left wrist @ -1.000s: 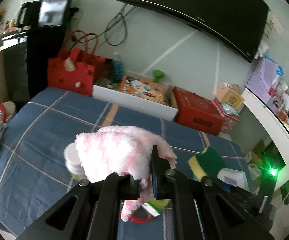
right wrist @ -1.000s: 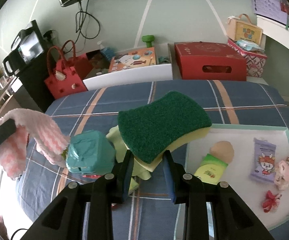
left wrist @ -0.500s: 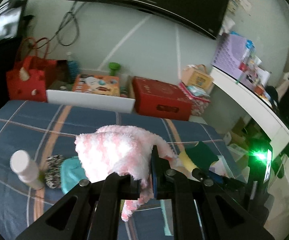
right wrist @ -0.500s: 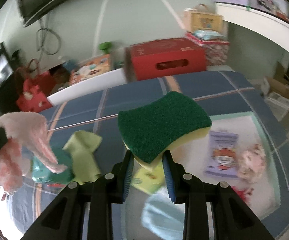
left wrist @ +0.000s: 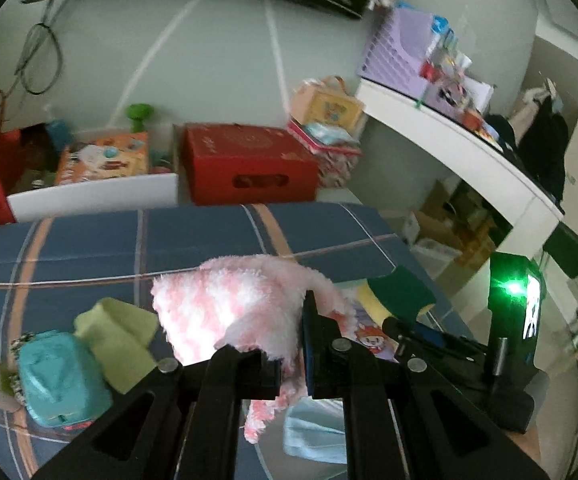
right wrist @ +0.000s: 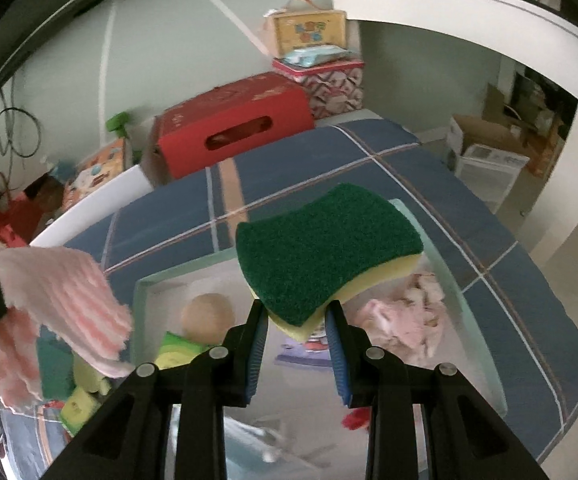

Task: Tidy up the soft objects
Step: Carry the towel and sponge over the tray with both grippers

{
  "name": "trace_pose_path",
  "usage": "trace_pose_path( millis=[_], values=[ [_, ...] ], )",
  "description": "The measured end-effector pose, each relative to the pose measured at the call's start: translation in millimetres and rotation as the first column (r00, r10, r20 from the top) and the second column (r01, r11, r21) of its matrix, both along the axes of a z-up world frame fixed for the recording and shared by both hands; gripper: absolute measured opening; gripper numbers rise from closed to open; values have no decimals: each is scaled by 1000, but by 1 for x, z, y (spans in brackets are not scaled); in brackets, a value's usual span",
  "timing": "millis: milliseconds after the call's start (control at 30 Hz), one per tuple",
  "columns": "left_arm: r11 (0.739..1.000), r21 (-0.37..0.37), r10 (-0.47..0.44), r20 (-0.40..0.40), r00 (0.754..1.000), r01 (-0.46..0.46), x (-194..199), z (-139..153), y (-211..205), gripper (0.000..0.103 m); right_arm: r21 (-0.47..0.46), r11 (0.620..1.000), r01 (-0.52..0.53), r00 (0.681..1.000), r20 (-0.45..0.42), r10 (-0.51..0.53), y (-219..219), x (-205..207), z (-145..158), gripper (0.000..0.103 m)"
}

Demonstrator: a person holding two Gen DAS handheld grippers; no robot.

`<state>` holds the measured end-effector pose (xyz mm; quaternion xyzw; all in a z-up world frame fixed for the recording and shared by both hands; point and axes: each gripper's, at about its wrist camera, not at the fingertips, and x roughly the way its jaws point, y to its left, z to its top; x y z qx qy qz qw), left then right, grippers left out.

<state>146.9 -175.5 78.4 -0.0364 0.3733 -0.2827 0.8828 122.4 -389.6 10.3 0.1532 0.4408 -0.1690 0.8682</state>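
The green-and-yellow sponge (right wrist: 329,256) sits clamped by its yellow underside between the blue pads of the right claw (right wrist: 296,330), green face up, jutting forward past the fingertips and hanging over the white tray (right wrist: 445,264). The pink-and-white fluffy cloth (left wrist: 241,304) is pinched in the clenched left claw (left wrist: 292,344), draped over its fingers with a tail hanging below them; seen from the right wrist it hangs just beyond the tray's left rim. The tray, edged in pale green, lies on the blue plaid bed (right wrist: 501,280); the sponge covers part of its far rim, and the right rim runs close to the bed's right edge, where the cover drops to the floor. Inside the tray, under and around the sponge, lie a green tube with a round tan cap (right wrist: 197,328), a purple printed packet (right wrist: 309,354), a crumpled pink cloth (right wrist: 401,324) and a small red item (right wrist: 355,420); the bare patch of tray floor lies between the tube and the far rim. Left of the tray on the bed sit a teal pouch (left wrist: 61,380) and a pale green cloth (left wrist: 121,340), touching each other. Beyond the tray the bed is open up to its far edge, where a red box (right wrist: 233,136) stands.
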Motion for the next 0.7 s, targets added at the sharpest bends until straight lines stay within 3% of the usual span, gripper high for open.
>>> trace_pose_path(
  millis=[267, 433, 700],
  values=[
    [997, -27, -67, 14, 998, 68, 10, -14, -38, 8, -9, 998, 55, 998, -27, -55, -21, -6, -10, 32],
    [995, -28, -91, -18, 996, 91, 20, -39, -54, 8, -10, 998, 60, 998, -28, -60, -24, -6, -12, 32],
    [995, 71, -61, -133, 989, 71, 37, -101, -59, 8, 18, 998, 61, 995, -84, -59, -29, 0, -35, 32]
  ],
)
